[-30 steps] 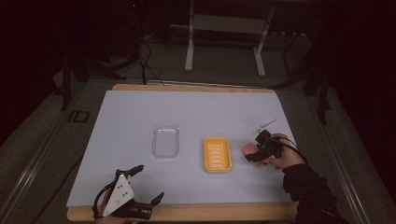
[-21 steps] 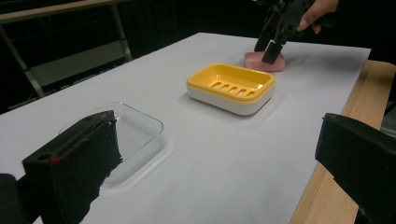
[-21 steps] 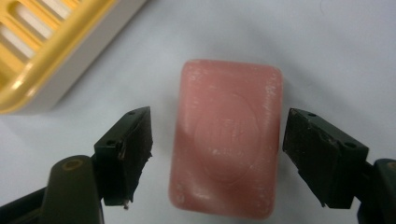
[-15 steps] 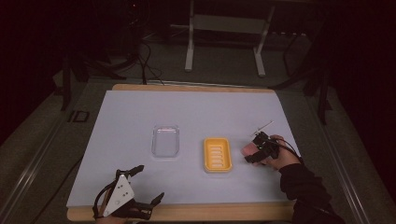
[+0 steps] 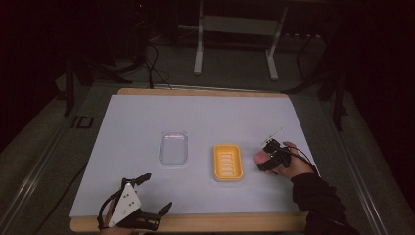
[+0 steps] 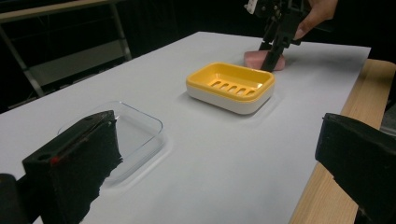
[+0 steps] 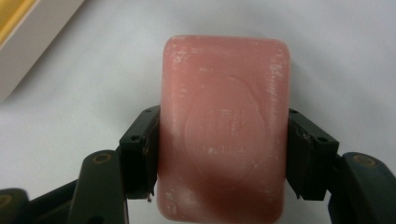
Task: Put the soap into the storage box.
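Right gripper (image 7: 223, 158): jaws pressed against both sides of pink soap bar (image 7: 224, 126), apparently resting on table (image 5: 205, 117).
Left gripper (image 5: 147, 196): wide open, empty.
Yellow soap dish (image 5: 227, 162): beside soap.

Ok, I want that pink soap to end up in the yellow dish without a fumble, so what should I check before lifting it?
1. Right gripper jaws on both long sides of the pink soap: ok, both pads touch its edges.
2. Grip centred along the bar: cannot tell; the jaws sit toward the near end.
3. Yellow soap dish empty and upright: ok.
4. Path from soap to dish free: ok, bare white table cover between them.
5. Left gripper out of the way: ok, open at the near edge.
6. Clear lid clear of the dish: ok, lying apart to its left.
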Tool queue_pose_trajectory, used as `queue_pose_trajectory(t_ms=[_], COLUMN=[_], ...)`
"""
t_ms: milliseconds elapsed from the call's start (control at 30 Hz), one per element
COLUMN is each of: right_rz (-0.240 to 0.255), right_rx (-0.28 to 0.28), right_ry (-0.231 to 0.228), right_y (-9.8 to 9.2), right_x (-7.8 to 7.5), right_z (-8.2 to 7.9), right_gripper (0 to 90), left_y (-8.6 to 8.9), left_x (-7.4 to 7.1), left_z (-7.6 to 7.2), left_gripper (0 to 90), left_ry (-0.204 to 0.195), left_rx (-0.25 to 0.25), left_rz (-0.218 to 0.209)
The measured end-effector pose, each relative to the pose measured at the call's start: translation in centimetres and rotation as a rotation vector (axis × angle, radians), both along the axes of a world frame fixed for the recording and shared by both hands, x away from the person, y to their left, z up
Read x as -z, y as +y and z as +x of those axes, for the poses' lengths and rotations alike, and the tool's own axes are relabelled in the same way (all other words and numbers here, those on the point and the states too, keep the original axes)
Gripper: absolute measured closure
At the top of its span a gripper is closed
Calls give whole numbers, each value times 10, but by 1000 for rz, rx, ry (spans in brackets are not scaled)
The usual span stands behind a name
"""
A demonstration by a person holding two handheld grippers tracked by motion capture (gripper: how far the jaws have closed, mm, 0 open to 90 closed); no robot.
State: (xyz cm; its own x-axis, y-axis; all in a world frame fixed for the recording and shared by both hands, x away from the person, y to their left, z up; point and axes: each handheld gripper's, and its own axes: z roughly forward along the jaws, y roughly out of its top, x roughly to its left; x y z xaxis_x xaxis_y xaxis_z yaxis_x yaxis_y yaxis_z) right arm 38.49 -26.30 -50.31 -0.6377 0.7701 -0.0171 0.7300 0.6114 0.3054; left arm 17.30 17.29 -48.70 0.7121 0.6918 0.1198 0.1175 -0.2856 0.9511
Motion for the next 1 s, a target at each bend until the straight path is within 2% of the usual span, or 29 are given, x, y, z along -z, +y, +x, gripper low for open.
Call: queue_pose_trajectory(t_ms=[133,200,433,467,600,767,900,1000], right_rz=[-21,-13,-8,-8,-12,-1,1,11], right_rx=[75,132,272,272,337,371,402,410], right_ry=[14,28,46,46,32,13,-21,-19], right_y=[4,4,7,7,7,8,12,16], right_x=[-1,-2,-8,-8,-16,-24,-32,-37], right_z=[-1,-1,-7,-7,-10,-14,-19,-22], right_gripper=[373,373,375,375,375,375,375,375], left_y=[0,0,0,0,0,0,0,0], left_x=[0,0,0,0,0,-1,-1,-1], left_z=[0,0,0,0,-1,-1,-1,-2], left_gripper=[4,3,3,3,3,3,3,4], left_ry=[2,0,0,0,-1,-1,-2,-2], left_rx=[0,0,-1,-1,-3,-3,-3,-4], left_rz=[1,-1,-4,-4,-4,-5,-3,-2])
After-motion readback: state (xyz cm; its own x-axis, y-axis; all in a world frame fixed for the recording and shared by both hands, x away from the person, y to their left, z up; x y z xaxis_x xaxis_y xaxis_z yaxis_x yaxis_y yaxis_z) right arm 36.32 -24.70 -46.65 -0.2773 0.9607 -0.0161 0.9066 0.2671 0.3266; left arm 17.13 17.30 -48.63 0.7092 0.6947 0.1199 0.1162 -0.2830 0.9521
